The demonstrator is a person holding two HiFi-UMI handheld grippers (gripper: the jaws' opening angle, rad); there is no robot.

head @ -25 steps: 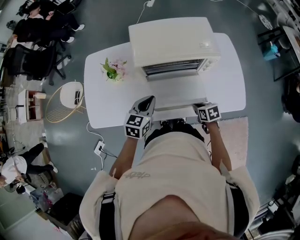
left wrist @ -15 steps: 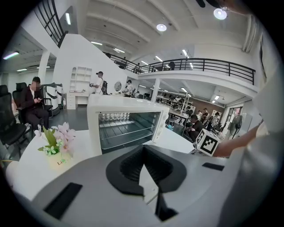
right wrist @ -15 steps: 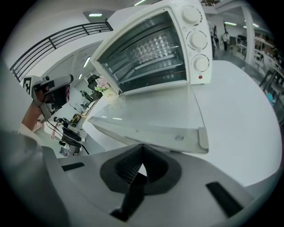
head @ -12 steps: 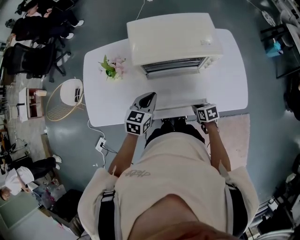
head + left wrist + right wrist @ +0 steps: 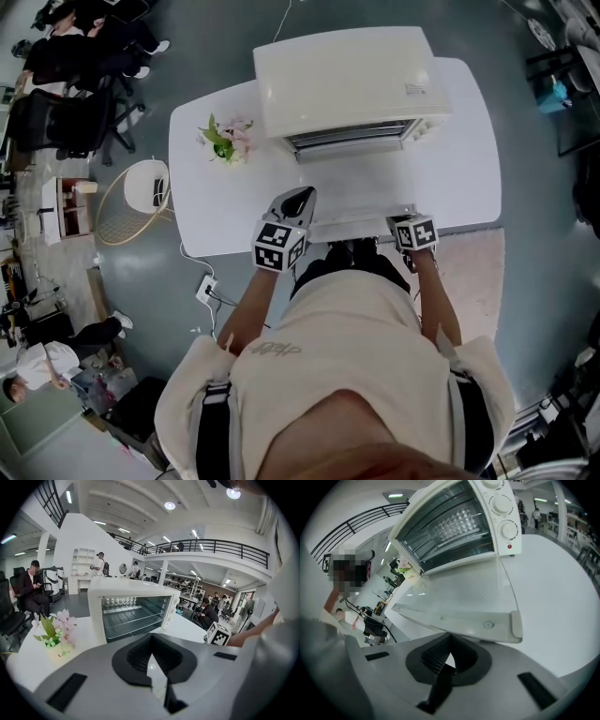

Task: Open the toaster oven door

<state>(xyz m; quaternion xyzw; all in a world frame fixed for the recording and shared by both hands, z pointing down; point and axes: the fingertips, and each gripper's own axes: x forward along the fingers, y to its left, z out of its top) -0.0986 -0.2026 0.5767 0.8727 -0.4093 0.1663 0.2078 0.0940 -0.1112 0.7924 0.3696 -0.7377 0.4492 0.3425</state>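
White toaster oven [image 5: 347, 80] sits at the far side of a white table [image 5: 206, 206], front facing the person. Its door [image 5: 459, 592] is fully down, lying roughly level out over the tabletop towards the near edge. The cavity is open to view, with a wire rack [image 5: 131, 616] inside.

The door handle [image 5: 487, 623], a pale bar, runs along the door's free edge, nearest the person. Two round knobs [image 5: 502, 503] and a small red lamp [image 5: 509, 546] sit on the panel to the right of the opening.

Left gripper [image 5: 295, 202]: near the table's front edge, by the door's left corner and pointing at the oven. In its own view the jaws are brought together, leaving only a thin slit, and nothing is held between them. It is apart from the door, with no contact seen.

Right gripper [image 5: 405, 217]: at the right end of the handle, at the near edge of the table. In its own view the jaws are closed on nothing, and the handle lies just ahead of the tips. Whether the tips touch the handle cannot be told.

A small pot of pink flowers [image 5: 225, 139] stands on the table to the left of the oven, well apart from both grippers.

Several people are seated in the hall beyond the table.
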